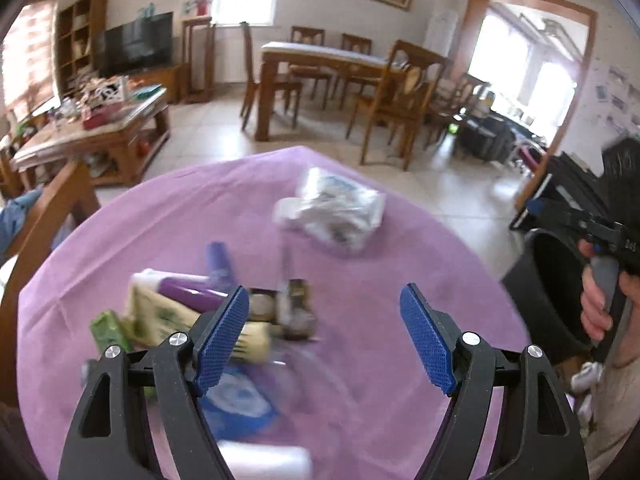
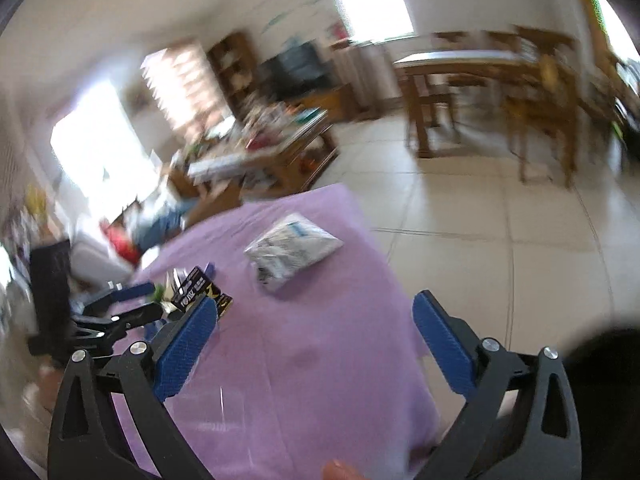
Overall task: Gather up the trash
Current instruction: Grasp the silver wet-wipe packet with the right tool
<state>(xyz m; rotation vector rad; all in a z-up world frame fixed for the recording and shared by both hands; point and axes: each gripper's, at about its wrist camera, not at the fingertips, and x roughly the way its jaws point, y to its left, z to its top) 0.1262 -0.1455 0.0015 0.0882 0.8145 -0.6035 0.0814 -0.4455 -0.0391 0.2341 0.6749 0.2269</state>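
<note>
Tongs on both sides are standing released, nothing between the blue pads. Left tongs [image 1: 324, 344] are pitching down over the near half of the counter [image 1: 400, 380], which is wearing a purple cloth. Right tongs [image 2: 316, 344] are hanging over the same cloth, jaws spread wider, angling down and rolled so the room is sitting tilted in that view. In the left view the person's right hand [image 1: 600, 300] is gripping the right tool's grey handle at the far right edge, just above the rim of a black bin [image 1: 548, 280] standing beside the counter.

Trash positions, near first:
- Blurred white item [image 1: 264, 460] and blue-and-white wrapper [image 1: 240, 400] are lying closest to the left tongs, partly under them; too smeared to read shape.
- Clump just past the left pad: cream carton [image 1: 160, 316] with its long axis running left-near to right-far, green packet [image 1: 106, 330] touching its left end, purple tube [image 1: 188, 292] lying across the carton, second purple piece [image 1: 220, 258] pointing away from the camera, small dark box [image 1: 296, 312] at the clump's right end.
- Clear plastic bag [image 1: 332, 210] is lying alone toward the far edge of the cloth, well apart from the clump, long axis running roughly left-right in the left view.

Beyond the counter: tiled floor [image 1: 224, 128], wooden dining table [image 1: 320, 60] with chairs.
</note>
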